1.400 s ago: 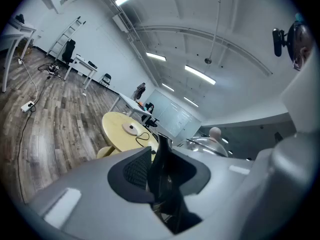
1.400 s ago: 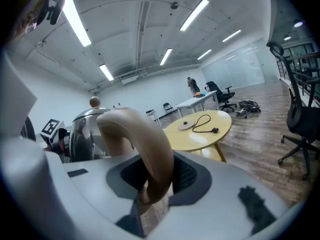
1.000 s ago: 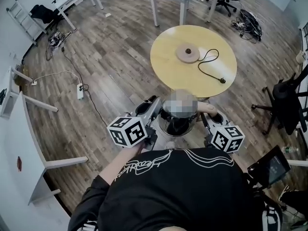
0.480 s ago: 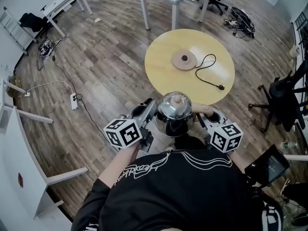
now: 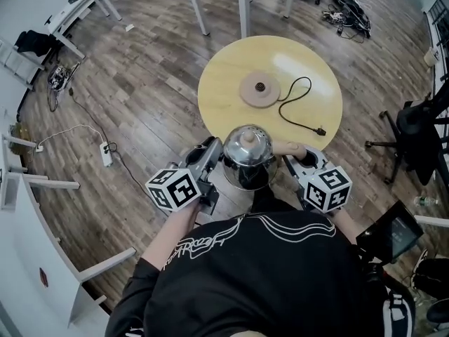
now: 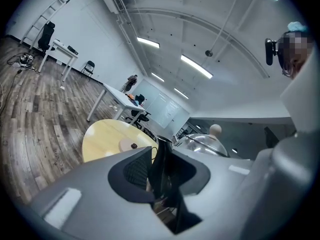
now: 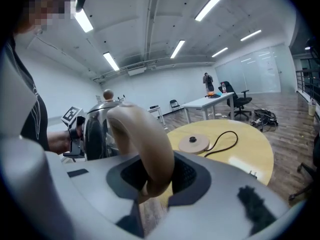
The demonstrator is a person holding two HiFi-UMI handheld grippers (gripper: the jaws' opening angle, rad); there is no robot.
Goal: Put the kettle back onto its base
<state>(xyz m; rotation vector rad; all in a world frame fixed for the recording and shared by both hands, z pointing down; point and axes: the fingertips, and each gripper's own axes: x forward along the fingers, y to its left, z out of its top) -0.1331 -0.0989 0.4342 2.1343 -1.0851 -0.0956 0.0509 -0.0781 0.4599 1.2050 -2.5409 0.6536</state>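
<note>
A shiny steel kettle [image 5: 248, 156] with a round knob on its lid hangs in the air between both grippers, just short of the near edge of the round yellow table [image 5: 217, 83]. My left gripper [image 5: 212, 159] is shut on the dark spout side of the kettle [image 6: 205, 145]. My right gripper [image 5: 299, 161] is shut on its beige handle [image 7: 145, 144]. The round kettle base [image 5: 259, 90] lies near the table's middle, and its black cord [image 5: 298, 111] trails off to the right. In the right gripper view the base [image 7: 194, 144] lies ahead of the jaws.
A black office chair [image 5: 421, 132] stands right of the table. White table legs [image 5: 242, 5] rise behind it. A power strip [image 5: 106, 154] and cable lie on the wooden floor at left. A dark screen [image 5: 393, 234] sits at the lower right.
Both grippers have carried the kettle forward toward the round table. The table and base now sit closer to the kettle. The grips look the same.
</note>
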